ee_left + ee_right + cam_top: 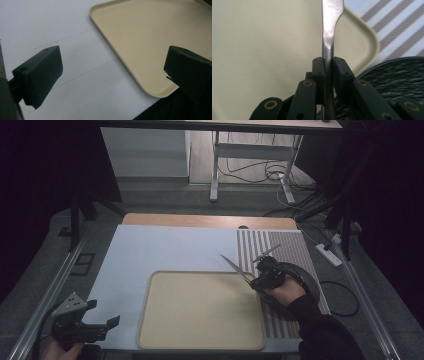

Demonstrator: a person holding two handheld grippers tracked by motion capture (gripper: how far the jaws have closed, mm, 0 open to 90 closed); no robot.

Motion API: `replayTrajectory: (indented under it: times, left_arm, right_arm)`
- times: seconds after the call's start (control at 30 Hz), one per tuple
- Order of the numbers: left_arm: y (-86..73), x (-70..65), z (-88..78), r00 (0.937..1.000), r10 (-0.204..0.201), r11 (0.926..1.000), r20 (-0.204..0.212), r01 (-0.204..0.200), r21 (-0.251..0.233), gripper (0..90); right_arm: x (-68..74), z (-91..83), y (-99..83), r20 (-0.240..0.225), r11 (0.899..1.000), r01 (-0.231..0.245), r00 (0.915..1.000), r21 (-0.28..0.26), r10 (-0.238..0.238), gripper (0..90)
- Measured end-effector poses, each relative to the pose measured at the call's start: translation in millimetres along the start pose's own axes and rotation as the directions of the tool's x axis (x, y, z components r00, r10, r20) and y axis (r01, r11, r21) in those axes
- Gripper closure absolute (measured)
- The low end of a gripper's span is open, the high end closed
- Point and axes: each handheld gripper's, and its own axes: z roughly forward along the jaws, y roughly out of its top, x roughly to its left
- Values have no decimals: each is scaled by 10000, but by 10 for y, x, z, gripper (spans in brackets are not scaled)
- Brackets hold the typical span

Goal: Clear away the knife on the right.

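A metal table knife (234, 265) hangs over the far right corner of the beige tray (150, 320), its blade pointing up and to the left. My right gripper (256, 281) is shut on its handle. In the right gripper view the pads (318, 72) press on both sides of the knife (331, 15), with the tray (262, 37) below. My left gripper (112, 325) rests at the near left of the table, jaws wide apart with nothing between them. In the left gripper view it (112, 72) hovers over the white sheet by the tray's corner (150, 37).
A white sheet (150, 255) covers most of the table. A striped placemat (290, 250) lies at the right, with a dark round woven mat (392, 75) under my right hand. The wooden table edge (210, 220) runs along the far side.
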Motion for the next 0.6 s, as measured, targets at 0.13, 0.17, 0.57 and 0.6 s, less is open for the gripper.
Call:
replayTrajectory:
  times: [0.13,0.17,0.57,0.6]
  left_arm:
    - [-1,0,0,10000,-7,10000,-2,7,-10,26]
    - [0,0,0,10000,-10,10000,-2,10,-9,26]
    - [-1,1,-2,10000,-17,10000,-10,17,-18,26]
    - [-1,0,-1,10000,-11,10000,-14,11,-17,26]
  right_arm:
    - [125,19,-28,-127,9999,103,9999,29,-103,804]
    - [125,19,-28,-127,9999,103,9999,29,-103,804]
    - [539,125,-81,-411,9975,620,9973,332,-606,804]
    - [601,166,-82,-498,9962,730,9963,476,-706,804]
